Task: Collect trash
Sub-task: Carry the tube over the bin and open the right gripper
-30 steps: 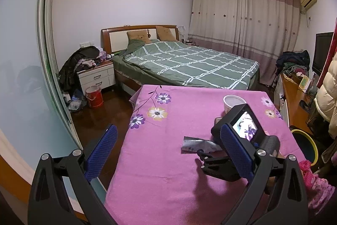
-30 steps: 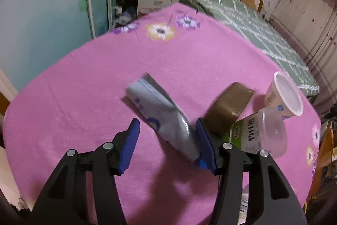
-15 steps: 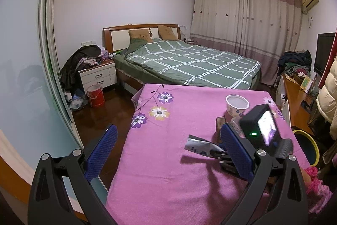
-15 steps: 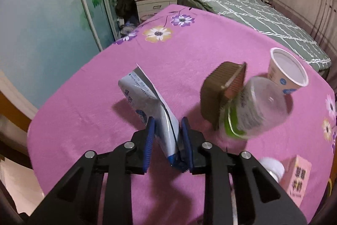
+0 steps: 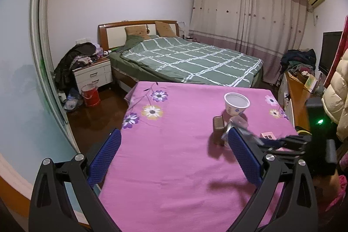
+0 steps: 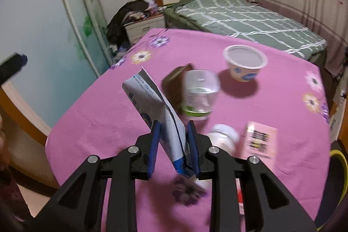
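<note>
My right gripper [image 6: 174, 126] is shut on the lower end of a white and blue foil pouch [image 6: 150, 99], which it holds tilted above the pink tablecloth [image 6: 97, 123]. In the left wrist view this gripper [image 5: 282, 142] shows at the right with the blurred pouch [image 5: 241, 131]. Beyond the pouch lie a brown box [image 6: 174, 82], a clear plastic cup with a green label [image 6: 200, 92], a paper cup [image 6: 244, 62], a white bottle [image 6: 224, 136] and a pink carton [image 6: 260, 138]. My left gripper [image 5: 174, 134] hangs open over the cloth [image 5: 163, 166] with nothing between its fingers.
A green bed [image 5: 191, 60] stands past the table's far edge. At the left are a sliding glass door [image 5: 43, 79], a nightstand [image 5: 93, 74] piled with clothes and a red bucket [image 5: 90, 95]. A yellow-rimmed bin [image 6: 339, 166] sits by the table's near right corner.
My right gripper shut on the pouch, lifted it off the cloth and carried it toward the near right side of the table. The left gripper stayed open in place.
</note>
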The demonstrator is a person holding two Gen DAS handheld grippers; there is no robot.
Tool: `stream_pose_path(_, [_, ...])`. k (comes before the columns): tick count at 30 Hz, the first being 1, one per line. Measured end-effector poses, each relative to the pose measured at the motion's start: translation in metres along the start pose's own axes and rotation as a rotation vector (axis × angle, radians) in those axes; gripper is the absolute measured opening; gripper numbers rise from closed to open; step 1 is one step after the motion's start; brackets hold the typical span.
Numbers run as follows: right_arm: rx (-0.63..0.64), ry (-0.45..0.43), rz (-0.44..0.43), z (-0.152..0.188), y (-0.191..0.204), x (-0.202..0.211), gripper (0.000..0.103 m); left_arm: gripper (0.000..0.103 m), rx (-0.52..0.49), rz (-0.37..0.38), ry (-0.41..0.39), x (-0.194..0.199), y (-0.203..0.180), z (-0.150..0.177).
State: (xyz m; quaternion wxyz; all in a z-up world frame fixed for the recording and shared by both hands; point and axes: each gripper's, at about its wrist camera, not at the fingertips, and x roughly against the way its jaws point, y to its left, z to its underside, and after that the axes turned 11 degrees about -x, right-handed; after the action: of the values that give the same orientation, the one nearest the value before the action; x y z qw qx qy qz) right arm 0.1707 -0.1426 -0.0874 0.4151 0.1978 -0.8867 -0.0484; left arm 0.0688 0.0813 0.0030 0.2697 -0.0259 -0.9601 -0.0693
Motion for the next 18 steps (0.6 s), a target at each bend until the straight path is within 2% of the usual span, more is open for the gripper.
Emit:
stream_pose_path(5, [-0.084,-0.057,0.069,-0.001,-0.043,0.028,0.025,0.097,-0.022,0.034,0.007,-0.011,-0.018,-0.003])
stream_pose_path(10, [-0.211,-0.109,0.172,0.007,-0.106,0.059,0.025,0.097,-0.041,0.064,0.015,-0.021,-0.036,-0.007])
stream_pose_path(14, [-0.336,-0.152,0.324,0.024,-0.17,0.086,0.025,0.097,-0.062,0.092,0.03,-0.033,-0.053,-0.008])
stream_pose_path(18, [-0.455,-0.162,0.422,0.042,-0.224,0.102,0.026,0.097,-0.082,0.12,0.043,-0.044,-0.07,-0.009])
